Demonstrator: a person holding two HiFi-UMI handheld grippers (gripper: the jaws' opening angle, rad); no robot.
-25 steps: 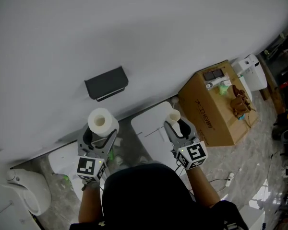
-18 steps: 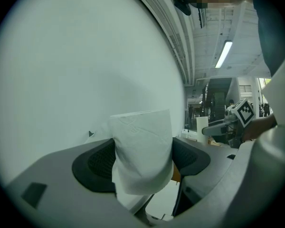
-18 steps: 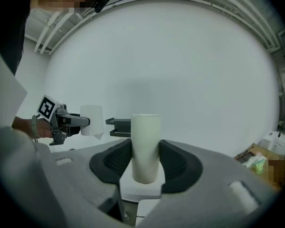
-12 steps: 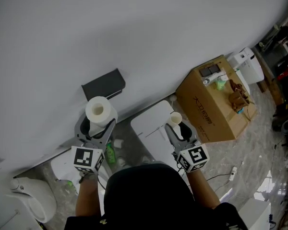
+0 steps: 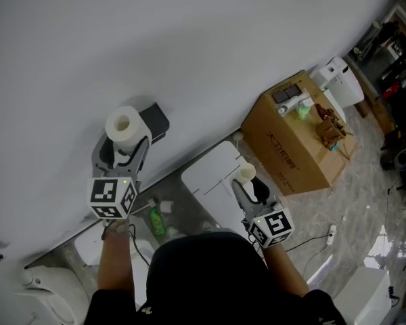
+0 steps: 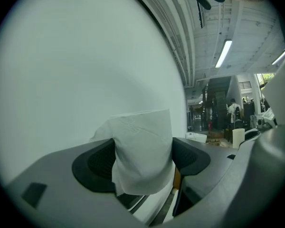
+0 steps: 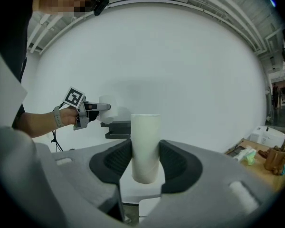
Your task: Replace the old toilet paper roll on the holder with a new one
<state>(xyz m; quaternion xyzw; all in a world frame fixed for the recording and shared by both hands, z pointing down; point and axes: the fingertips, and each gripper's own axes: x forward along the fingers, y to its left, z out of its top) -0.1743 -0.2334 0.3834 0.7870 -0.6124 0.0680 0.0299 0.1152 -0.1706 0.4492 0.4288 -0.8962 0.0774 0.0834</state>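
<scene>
The left tongs [image 5: 124, 146] are clamped on a new toilet paper roll [image 5: 122, 124]. The roll is white, fat and full. In the head view its hole faces the camera. The roll is up by the white wall [image 5: 203, 39], right at the dark holder [image 5: 160, 120]. It hides part of the holder in the head view. In the right gripper view the roll is just above the holder's left end. Whether the two touch cannot be told. In the left gripper view a loose bit of paper sticks out at the roll's side.

The right tongs [image 7: 146, 164] are clamped on the old empty tube [image 7: 145, 137]. The tube stands upright between the two dark pads. It is lower down and to the right, well apart from the holder.

A brown cardboard box [image 5: 291, 151] stands on the floor [image 5: 355, 181] by the wall, with small things on top. A green bottle [image 5: 156, 221] lies on the floor between the two arms.
</scene>
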